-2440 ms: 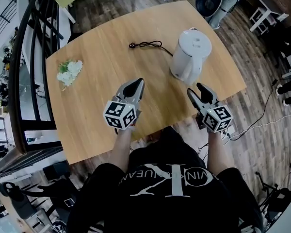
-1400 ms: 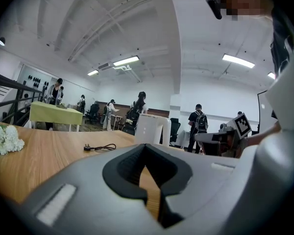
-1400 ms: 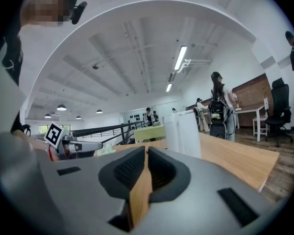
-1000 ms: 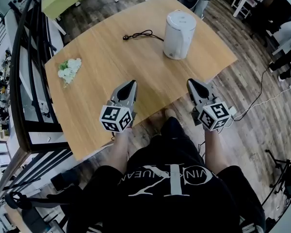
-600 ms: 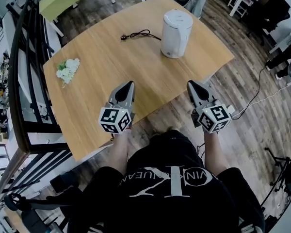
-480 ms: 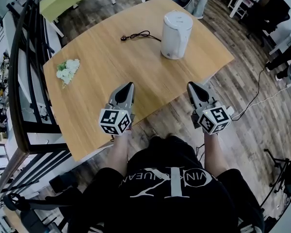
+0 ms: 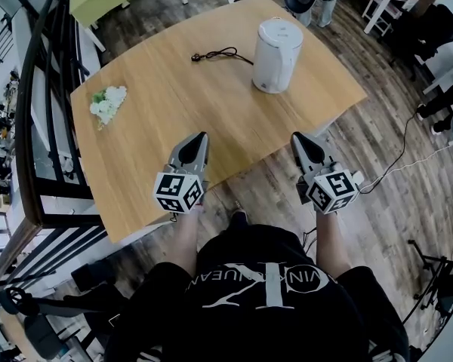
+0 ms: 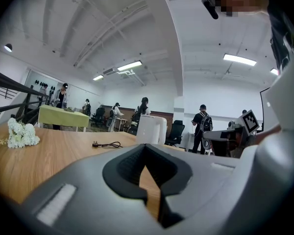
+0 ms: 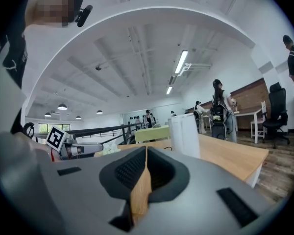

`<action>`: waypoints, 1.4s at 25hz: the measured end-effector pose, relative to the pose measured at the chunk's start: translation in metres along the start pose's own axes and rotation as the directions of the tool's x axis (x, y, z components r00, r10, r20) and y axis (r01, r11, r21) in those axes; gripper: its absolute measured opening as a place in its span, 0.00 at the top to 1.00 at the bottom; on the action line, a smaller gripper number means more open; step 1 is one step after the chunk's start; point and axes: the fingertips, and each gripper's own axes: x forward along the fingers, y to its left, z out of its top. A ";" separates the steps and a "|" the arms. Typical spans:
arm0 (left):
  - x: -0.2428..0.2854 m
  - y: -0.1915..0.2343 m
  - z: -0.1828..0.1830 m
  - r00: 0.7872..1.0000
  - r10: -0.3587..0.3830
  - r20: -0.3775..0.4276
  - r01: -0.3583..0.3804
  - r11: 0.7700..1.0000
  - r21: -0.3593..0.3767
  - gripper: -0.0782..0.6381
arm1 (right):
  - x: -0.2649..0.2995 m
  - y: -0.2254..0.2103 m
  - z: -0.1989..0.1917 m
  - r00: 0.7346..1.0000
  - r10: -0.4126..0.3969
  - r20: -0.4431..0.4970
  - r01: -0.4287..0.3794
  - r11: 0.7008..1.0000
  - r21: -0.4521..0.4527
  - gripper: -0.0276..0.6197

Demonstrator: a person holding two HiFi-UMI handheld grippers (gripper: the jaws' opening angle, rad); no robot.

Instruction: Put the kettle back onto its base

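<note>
The white kettle (image 7: 276, 54) stands upright at the far right of the wooden table (image 7: 174, 111). I cannot tell its base apart from its foot. A black cord with a plug (image 7: 219, 53) lies to its left. Both grippers hang at the near table edge, well short of the kettle. My left gripper (image 7: 201, 136) is shut and empty over the edge. Just off the edge, over the floor, my right gripper (image 7: 297, 136) is shut and empty too. The kettle (image 8: 151, 129) shows far ahead in the left gripper view and likewise the kettle (image 9: 183, 135) in the right gripper view.
A bunch of white flowers (image 7: 107, 102) lies at the table's left. A black railing (image 7: 41, 89) runs along the left side. Cables trail on the wooden floor (image 7: 408, 149) at the right. Several people and office chairs stand far behind the table.
Since the earliest frame both grippers have drawn back from beside the kettle to the near table edge. Over the last second they have barely shifted; the kettle has stayed put.
</note>
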 end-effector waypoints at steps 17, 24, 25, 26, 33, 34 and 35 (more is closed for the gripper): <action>-0.027 -0.049 0.005 0.999 0.034 0.017 -0.034 0.999 -0.003 0.88 | -0.046 0.006 0.006 0.999 0.050 -0.011 -0.050 0.999 -0.014 0.93; -0.038 -0.058 0.007 0.998 0.053 0.021 -0.053 0.999 0.001 0.88 | -0.055 0.011 0.010 0.998 0.067 -0.005 -0.067 0.998 -0.021 0.93; -0.040 -0.060 0.007 0.998 0.056 0.021 -0.056 0.998 0.001 0.88 | -0.056 0.011 0.011 0.998 0.067 -0.003 -0.067 0.997 -0.024 0.93; -0.041 -0.061 0.006 0.998 0.057 0.021 -0.057 0.998 0.001 0.88 | -0.058 0.011 0.011 0.998 0.065 -0.002 -0.065 0.998 -0.028 0.93; -0.046 -0.076 0.001 0.998 0.062 0.017 -0.062 0.998 -0.007 0.88 | -0.074 0.007 0.011 0.999 0.054 -0.002 -0.054 0.998 -0.037 0.93; -0.047 -0.078 0.001 0.998 0.064 0.017 -0.064 0.998 -0.007 0.88 | -0.076 0.007 0.011 0.998 0.055 -0.002 -0.055 0.998 -0.037 0.93; -0.048 -0.080 0.001 0.998 0.065 0.017 -0.065 0.998 -0.006 0.88 | -0.079 0.007 0.011 0.998 0.056 -0.001 -0.056 0.998 -0.038 0.93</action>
